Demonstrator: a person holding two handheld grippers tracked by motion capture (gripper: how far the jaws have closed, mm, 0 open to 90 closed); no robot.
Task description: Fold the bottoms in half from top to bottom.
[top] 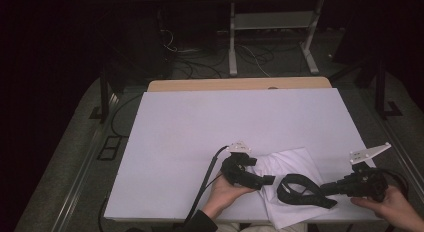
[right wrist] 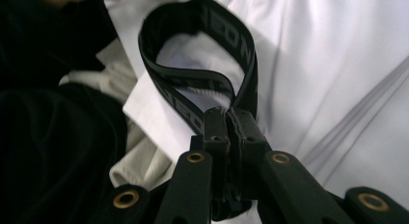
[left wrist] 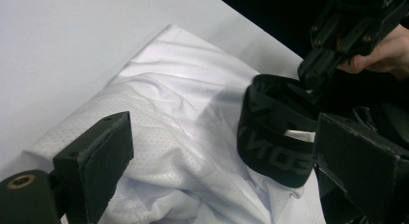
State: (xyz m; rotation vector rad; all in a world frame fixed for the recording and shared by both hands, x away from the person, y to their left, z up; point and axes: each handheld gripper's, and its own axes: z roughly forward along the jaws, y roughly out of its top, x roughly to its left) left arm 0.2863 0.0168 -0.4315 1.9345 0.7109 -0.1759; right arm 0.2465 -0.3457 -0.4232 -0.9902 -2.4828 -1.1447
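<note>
Right tool, lower right of the high view: jaws clamped on the black waistband. Left tool, lower centre: jaws spread wide, nothing between, poised over the white garment. Waistband: black elastic loop, faint grey lettering, pulled into a flattened oval, one end pinched. Long axis roughly left-right across the frame, open end toward the left tool. Garment crumpled, lying on the white worktop near its front edge.
</note>
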